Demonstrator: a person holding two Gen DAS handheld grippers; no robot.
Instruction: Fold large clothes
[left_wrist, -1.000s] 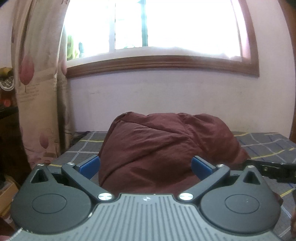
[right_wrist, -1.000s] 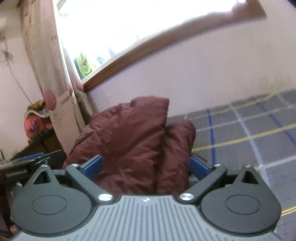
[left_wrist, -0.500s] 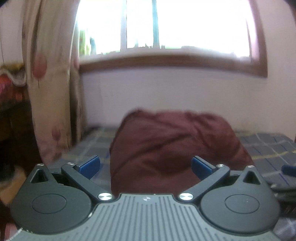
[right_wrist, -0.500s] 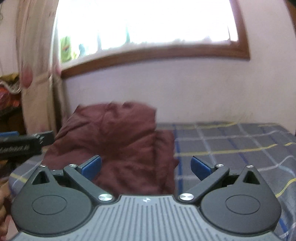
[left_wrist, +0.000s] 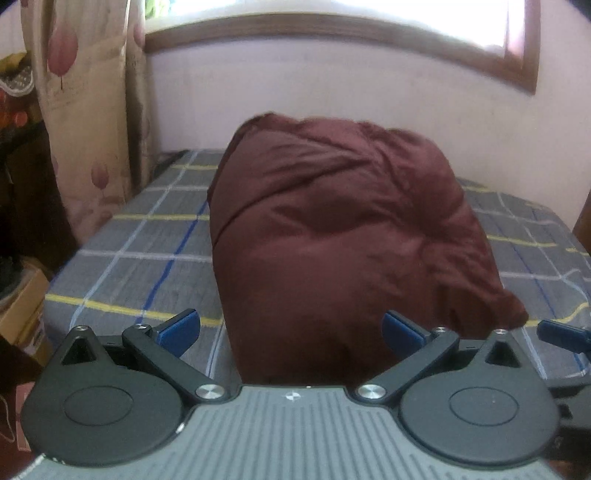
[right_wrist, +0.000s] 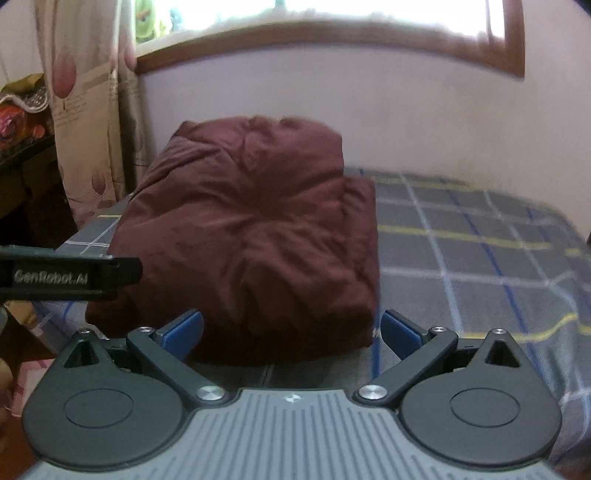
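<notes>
- The garment (left_wrist: 347, 236), a dark maroon padded piece, lies in a thick, bulging bundle on the checked bed (left_wrist: 147, 266). It fills the middle of the left wrist view and sits centre-left in the right wrist view (right_wrist: 251, 236).
- It looks folded over on itself already: the right wrist view shows a fairly square right edge with a lower layer stepping out beneath the top one. What kind of garment it is I cannot tell.
- The left gripper (left_wrist: 290, 330) has its blue fingers wide apart with nothing between them; the bundle's near end shows in the gap, but whether the tips touch it is unclear.
- The right gripper (right_wrist: 291, 330) is likewise spread and empty, facing the bundle's near right corner.
- In the right wrist view the left gripper's side bar enters at mid-left; in the left wrist view a blue tip of the right gripper shows at the lower right edge.
- Judgement: the fold seems late or finished, with both tools free of the cloth.
- Next would likely be a final fold or a press to flatten the puffed top. That calls for pinching a full stack of layers at the near edge, both sides level, since slippery padded fabric may spring open.
- The curtain (left_wrist: 85, 110) and window (left_wrist: 332, 7) stand at the upper left and top.
</notes>
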